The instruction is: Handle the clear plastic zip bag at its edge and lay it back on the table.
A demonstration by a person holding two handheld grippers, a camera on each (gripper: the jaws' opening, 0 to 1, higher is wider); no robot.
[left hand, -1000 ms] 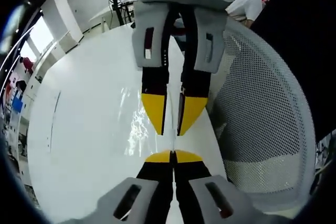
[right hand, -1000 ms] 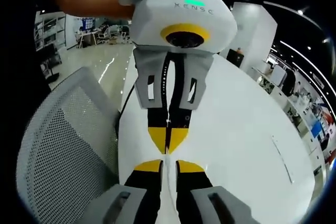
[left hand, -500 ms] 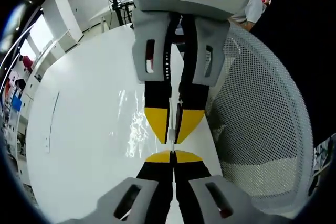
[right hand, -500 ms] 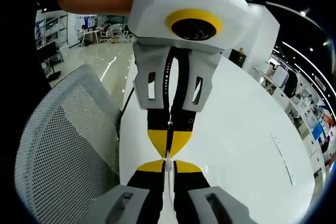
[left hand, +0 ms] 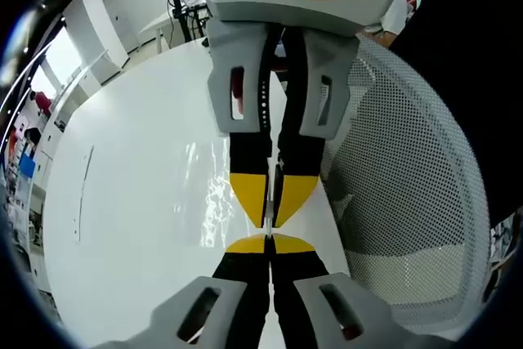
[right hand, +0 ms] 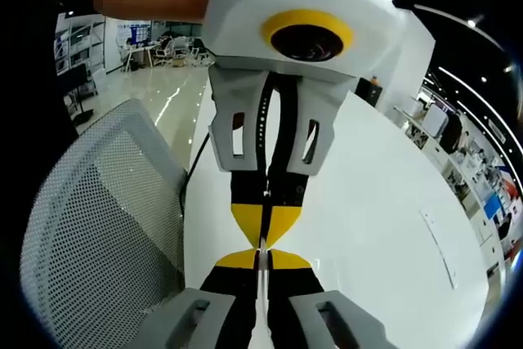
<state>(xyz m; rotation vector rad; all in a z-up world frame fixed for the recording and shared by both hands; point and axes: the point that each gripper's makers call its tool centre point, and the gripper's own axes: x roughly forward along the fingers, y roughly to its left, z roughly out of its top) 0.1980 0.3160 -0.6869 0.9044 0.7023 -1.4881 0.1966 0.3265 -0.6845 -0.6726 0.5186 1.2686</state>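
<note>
Left gripper [left hand: 269,243]: fingers pressed together on the near edge of the clear plastic zip bag [left hand: 214,194]; it enters the right gripper view from above [right hand: 264,230].
Right gripper [right hand: 263,259]: fingers closed on the same thin edge, tip to tip with the left gripper; it enters the left gripper view from above [left hand: 270,206].
Clear plastic zip bag: glossy, wrinkled film over the white tabletop [left hand: 131,202], pinched between both grippers.
Mesh chair [left hand: 409,194]: just beside the tabletop edge.

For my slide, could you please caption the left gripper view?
Both grippers, left gripper and right gripper, meet tip to tip on the clear zip bag's edge above the white table.
</note>
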